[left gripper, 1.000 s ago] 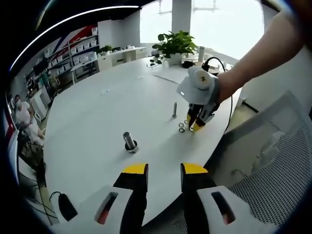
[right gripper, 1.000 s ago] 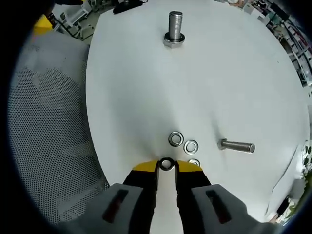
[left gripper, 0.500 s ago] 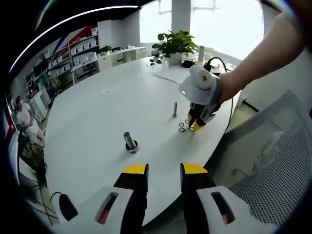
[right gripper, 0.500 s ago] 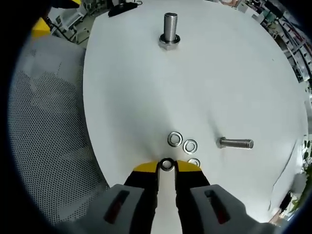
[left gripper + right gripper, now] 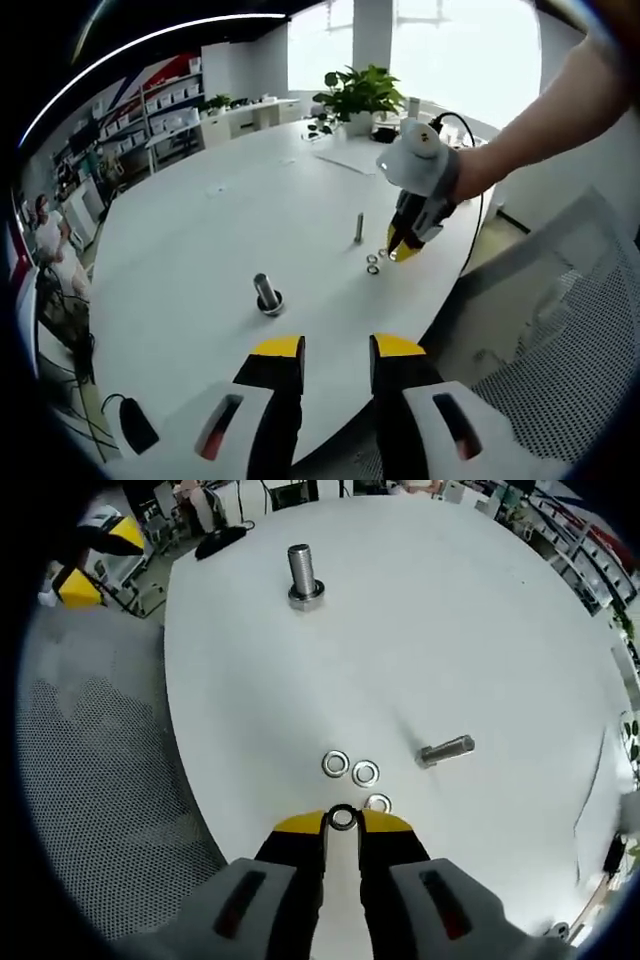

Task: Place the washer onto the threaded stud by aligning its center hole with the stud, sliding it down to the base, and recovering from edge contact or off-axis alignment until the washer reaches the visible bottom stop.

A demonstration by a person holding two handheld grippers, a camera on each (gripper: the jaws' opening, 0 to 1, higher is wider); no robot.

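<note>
In the right gripper view, far left, the left gripper (image 5: 95,550) shows as yellow tips off the table's (image 5: 480,610) edge, too small there to read. The upright stud (image 5: 303,576) stands on its wide base well up the white top. Nearer, three spare washers (image 5: 336,764) lie flat in a loose cluster, with a second bolt (image 5: 446,750) on its side just beyond them. At the bottom the right gripper (image 5: 342,821) has its jaws drawn narrow on a washer (image 5: 343,818), pinched by the rim between the yellow tips and lifted clear of the spares.

In the left gripper view, the left gripper's own tips stand slightly apart at the bottom with nothing between them, hanging near the table edge, well away from the stud.

The step in hand looks like the carry across to the stud. To do it well, bring the washer level over the stud's tip (a tilted ring will catch on the threads), centre the hole, then lower. If an edge snags, lift slightly and re-centre rather than press. Release only when it sits on the base.
</note>
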